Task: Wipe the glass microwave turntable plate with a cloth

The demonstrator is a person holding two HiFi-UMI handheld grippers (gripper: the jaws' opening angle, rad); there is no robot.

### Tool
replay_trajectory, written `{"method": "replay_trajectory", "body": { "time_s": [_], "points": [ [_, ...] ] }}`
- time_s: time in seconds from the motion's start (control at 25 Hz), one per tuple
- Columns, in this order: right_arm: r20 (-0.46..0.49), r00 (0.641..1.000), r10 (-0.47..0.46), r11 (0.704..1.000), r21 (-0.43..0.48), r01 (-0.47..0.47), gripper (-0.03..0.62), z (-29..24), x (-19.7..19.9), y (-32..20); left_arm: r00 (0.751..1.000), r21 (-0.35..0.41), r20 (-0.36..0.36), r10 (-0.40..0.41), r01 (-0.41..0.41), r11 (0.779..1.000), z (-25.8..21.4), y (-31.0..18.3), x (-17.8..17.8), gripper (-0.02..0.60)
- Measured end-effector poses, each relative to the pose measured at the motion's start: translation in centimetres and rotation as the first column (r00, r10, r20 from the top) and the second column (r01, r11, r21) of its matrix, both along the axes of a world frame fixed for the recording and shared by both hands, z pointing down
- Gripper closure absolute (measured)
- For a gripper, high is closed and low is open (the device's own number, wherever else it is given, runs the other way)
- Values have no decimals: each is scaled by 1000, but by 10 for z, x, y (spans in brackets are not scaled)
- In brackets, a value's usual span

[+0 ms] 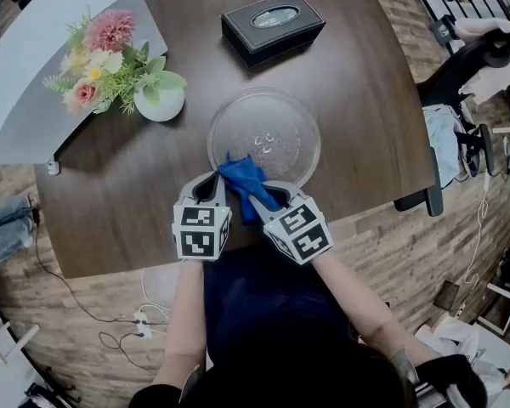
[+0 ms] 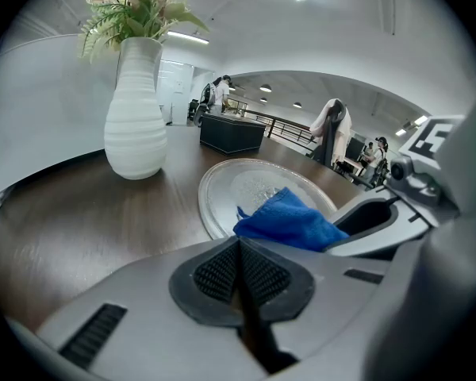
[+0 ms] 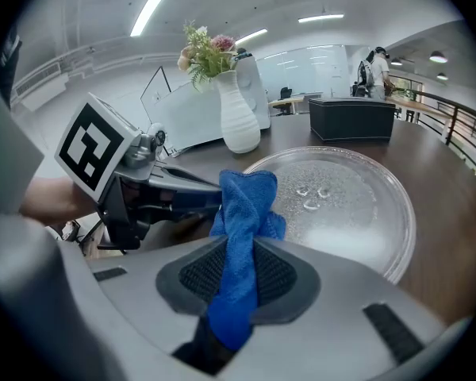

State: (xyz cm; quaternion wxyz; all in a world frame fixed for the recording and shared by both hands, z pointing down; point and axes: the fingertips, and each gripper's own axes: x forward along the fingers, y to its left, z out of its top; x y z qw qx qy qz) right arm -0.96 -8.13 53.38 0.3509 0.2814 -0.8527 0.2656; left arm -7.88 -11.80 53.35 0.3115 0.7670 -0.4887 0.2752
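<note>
Head view looks down on two forearms reaching forward over a dark wooden table (image 1: 119, 194), each hand carrying a gripper with a marker cube. The left gripper (image 1: 211, 184) and the right gripper (image 1: 259, 195) sit close side by side at the table's near edge, their tips angled toward each other.

The left gripper view shows its ribbed pads pressed flat together with nothing between them, its tips just beside the near left rim of the plate. The right gripper view shows its jaws clamped on a blue cloth (image 3: 242, 236): a band of fabric runs down through the pads, and the bunched free end sticks up past the tips.

That bunched end hangs over the near rim of the glass turntable plate (image 1: 280, 126), which lies flat on the table just beyond both grippers. Whether the cloth actually touches the glass cannot be told. The plate's raised centre marks show through clearly.

Farther back to the left stands a white ribbed vase (image 1: 159, 100) of pink and white flowers, apart from the plate. Beyond the plate lies a black tissue box (image 1: 272, 25).
</note>
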Motion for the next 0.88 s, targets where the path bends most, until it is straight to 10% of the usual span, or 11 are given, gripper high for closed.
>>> {"method": "replay_trajectory", "body": {
  "time_s": [0.88],
  "points": [
    [-82,976,199,979,50,-196,522,0,100,-54,1000,2,4,4,-4,1000,0,0,0,578]
  ]
}}
